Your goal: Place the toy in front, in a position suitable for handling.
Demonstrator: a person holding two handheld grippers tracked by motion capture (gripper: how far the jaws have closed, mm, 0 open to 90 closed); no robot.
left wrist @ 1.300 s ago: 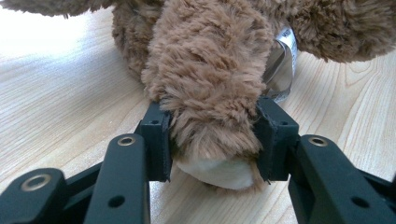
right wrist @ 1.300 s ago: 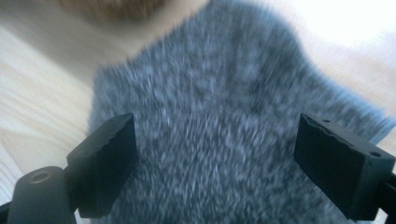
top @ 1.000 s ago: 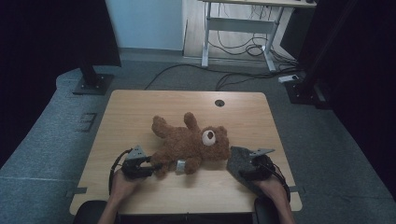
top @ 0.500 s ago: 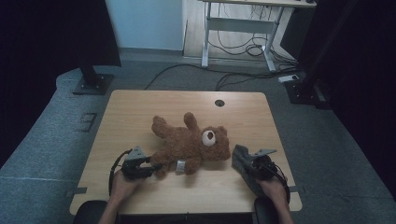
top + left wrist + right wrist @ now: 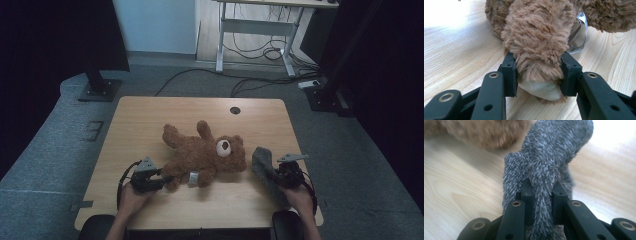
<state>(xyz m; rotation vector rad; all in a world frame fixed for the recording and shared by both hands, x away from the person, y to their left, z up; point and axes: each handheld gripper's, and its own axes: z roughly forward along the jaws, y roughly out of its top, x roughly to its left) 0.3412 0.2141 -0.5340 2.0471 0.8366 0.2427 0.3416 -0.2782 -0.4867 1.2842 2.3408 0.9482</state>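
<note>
**Teddy bear gripped by a leg, grey sock pinched at the right**

Teddy bear [image 5: 205, 155] lies on its back on the pale wooden surface [image 5: 150, 120], nearer the person's edge than the far edge and roughly midway between the left and right edges. Its head points toward the right edge, and 2 limbs reach up toward the far edge. A white label [image 5: 193, 178] sticks out from its underside near the person's edge.

Left tongs [image 5: 159, 178] sit near the person's edge, left of the bear. In the left gripper view they are clamped on 1 brown furry leg [image 5: 537, 47], a pad pressing each side just above the cream sole [image 5: 540, 90], and their jaws have just been closing a little further on it. The leg rests on the surface.

Right tongs [image 5: 274, 172] are near the right edge, just beside the bear's head. Their jaws have just been closing, and in the right gripper view they stand close together with a fold of a fuzzy grey sock [image 5: 544, 170] squeezed between them. The sock rises from the tongs toward the bear's head, apart from it.
</note>
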